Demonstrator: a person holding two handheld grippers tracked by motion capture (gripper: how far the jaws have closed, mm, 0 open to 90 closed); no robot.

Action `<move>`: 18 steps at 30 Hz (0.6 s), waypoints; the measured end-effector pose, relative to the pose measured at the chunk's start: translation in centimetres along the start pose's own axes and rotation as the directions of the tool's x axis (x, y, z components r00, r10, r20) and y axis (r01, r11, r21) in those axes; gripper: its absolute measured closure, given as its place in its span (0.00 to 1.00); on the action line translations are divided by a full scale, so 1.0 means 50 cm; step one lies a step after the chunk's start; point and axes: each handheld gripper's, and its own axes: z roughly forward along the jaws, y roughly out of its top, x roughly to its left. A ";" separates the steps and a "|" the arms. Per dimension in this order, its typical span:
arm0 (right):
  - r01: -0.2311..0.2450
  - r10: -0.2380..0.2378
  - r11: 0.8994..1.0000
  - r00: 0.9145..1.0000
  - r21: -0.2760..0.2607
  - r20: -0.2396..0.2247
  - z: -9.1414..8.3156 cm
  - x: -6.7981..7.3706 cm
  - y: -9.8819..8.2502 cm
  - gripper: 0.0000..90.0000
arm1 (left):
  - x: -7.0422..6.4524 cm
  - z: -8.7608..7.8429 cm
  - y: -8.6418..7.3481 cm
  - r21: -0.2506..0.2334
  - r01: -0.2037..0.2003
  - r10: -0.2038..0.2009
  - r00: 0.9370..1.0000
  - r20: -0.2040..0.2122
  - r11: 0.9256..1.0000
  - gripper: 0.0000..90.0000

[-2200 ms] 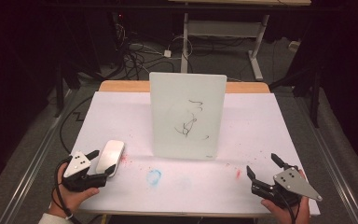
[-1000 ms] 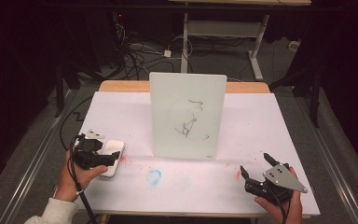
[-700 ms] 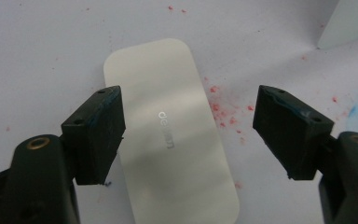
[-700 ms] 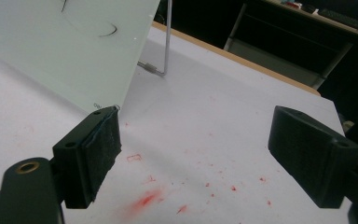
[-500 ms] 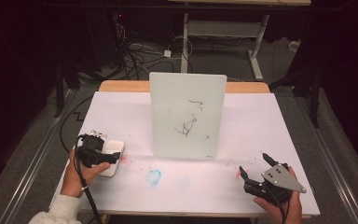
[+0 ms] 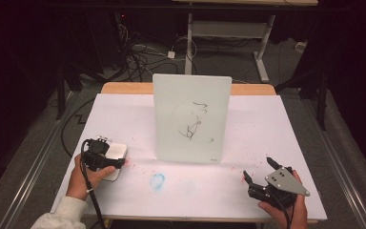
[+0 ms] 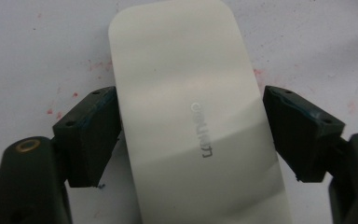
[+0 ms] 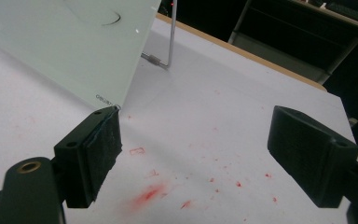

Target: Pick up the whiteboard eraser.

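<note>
Eraser (image 6: 115,157), white and rounded at its corners, lies flat on the near left part of my bench (image 6: 267,129), just left of the upright whiteboard's (image 6: 191,118) near left corner. My left tongs (image 7: 191,135) point down over it, jaws set either side of its long body. In the left gripper view one jaw sits against the eraser's edge while a thin gap shows at the other, so I am straddling it, partly open, not yet clamped. Grey lettering runs along the eraser's face. My left hand (image 6: 83,179) holds these tongs from the near side, a pale sleeve (image 6: 59,214) at the wrist.

My right tongs (image 6: 259,171) hover near the right near corner of the bench, jaws spread wide with nothing between them. My right hand (image 6: 286,210) grips them from below the grey plate.

The whiteboard stands at the middle of the bench on a thin metal stand (image 8: 168,39), with black scribbles (image 6: 195,126) on its face. The white bench cover carries a blue smudge (image 6: 157,181) near the board's foot and red marks (image 8: 151,193) scattered toward the right.
</note>
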 end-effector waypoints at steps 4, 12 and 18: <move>0.008 -0.008 1.000 1.000 0.001 -0.001 0.000 0.002 0.000 0.20 | -0.003 0.007 -0.002 0.011 0.002 -0.002 1.000 -0.012 1.000 0.25; 0.011 -0.011 1.000 1.000 0.005 -0.004 0.001 0.002 -0.001 0.20 | -0.003 0.002 -0.005 0.010 -0.007 0.007 1.000 -0.021 1.000 0.31; 0.013 -0.013 1.000 1.000 0.006 0.000 0.001 0.002 -0.001 0.20 | -0.009 0.002 -0.005 0.004 -0.036 0.036 0.999 -0.034 0.999 0.32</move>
